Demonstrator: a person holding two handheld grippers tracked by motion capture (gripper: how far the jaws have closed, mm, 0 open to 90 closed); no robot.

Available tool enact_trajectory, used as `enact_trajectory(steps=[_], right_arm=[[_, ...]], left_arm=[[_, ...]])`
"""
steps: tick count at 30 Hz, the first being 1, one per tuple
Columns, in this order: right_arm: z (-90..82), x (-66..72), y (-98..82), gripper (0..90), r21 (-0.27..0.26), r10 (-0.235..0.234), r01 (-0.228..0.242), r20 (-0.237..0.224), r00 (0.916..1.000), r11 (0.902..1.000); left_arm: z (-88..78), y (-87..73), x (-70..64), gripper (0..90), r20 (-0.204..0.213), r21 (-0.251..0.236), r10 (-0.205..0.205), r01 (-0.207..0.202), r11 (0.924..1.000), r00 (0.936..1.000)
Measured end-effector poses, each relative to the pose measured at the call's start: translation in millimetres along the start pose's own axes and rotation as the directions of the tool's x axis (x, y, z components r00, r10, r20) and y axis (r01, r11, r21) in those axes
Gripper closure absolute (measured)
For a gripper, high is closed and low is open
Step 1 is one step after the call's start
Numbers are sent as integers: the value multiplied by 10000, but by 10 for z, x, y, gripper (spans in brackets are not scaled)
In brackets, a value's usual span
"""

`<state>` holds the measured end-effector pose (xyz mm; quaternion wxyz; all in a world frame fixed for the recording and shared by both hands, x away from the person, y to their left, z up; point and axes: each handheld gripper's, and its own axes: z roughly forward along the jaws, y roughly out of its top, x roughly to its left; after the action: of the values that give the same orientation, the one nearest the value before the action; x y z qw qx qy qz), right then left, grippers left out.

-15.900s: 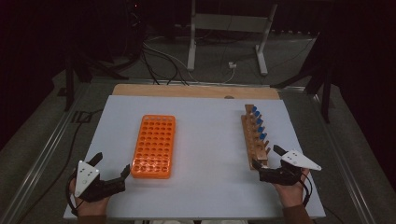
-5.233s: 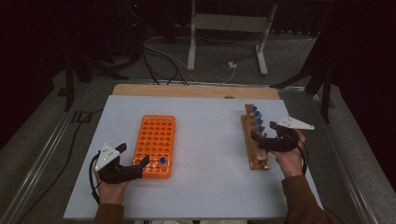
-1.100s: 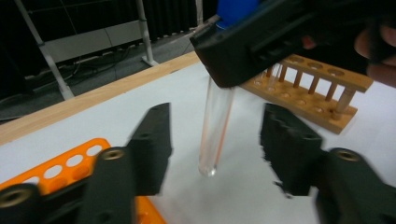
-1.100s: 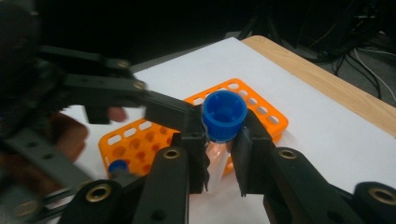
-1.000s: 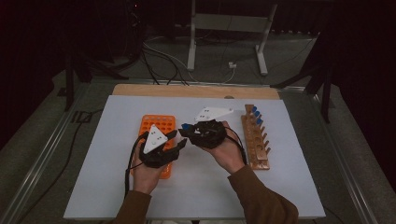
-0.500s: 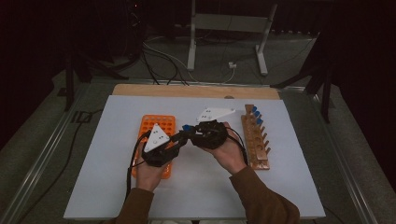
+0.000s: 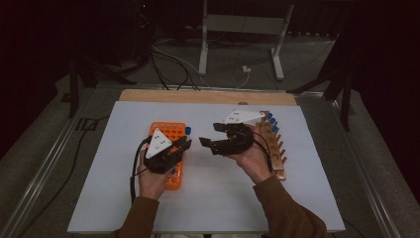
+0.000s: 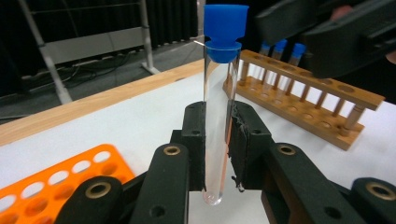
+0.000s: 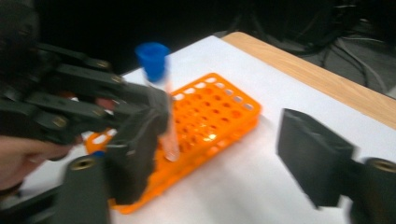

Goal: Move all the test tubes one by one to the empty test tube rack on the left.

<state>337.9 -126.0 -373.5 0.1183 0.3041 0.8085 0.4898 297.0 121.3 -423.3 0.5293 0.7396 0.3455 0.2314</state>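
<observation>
Left gripper view shows the left gripper (image 8: 219, 154) clamped on the clear test tube (image 8: 218, 121) with its blue cap (image 8: 226, 30), held upright above the white table (image 8: 140, 121), between the orange rack (image 8: 60, 172) and the wooden rack (image 8: 303, 98). The right gripper (image 7: 212, 136) has just been opening; in the high view its jaws stand apart with nothing between them, just beside the tube. I'd worry the smooth glass slides down through the pads, or the nearby right jaw knocks the cap. The right gripper view is blurred, and I cannot tell which rack hole lies under the tube.
</observation>
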Motion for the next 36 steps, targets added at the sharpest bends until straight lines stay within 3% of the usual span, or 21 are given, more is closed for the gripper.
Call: enact_trajectory(steps=[3, 6, 14, 22, 28, 36], right_arm=[[-21, -73, -64, 149, 50, 167, -169, 513, 9985, 9998], [-42, -144, -119, 131, 83, 304, -312, 843, 9960, 9995], [-153, -272, -240, 26, -14, 343, -344, 1198, 9922, 9994], [-313, -418, -414, 0, -45, 236, -231, 1894, 9816, 9997], [-483, -551, -564, 0, -412, 641, -567, 2114, 9753, 9975], [-707, -576, -718, 0, -536, 485, -351, 2741, 9605, 9979]], left_arm=[[-22, -12, 29, 783, -83, 9, -110, 110, 9999, 9999], [-36, -17, 38, 783, -109, 50, -113, 114, 9999, 9999], [-121, -57, 101, 782, -94, 67, -305, 305, 9995, 9995], [-259, -132, 194, 782, -235, 30, -665, 666, 9978, 9975], [-345, -204, 226, 782, -267, 58, -839, 841, 9964, 9961], [-430, -335, 235, 782, -359, 254, -947, 956, 9951, 9949]])
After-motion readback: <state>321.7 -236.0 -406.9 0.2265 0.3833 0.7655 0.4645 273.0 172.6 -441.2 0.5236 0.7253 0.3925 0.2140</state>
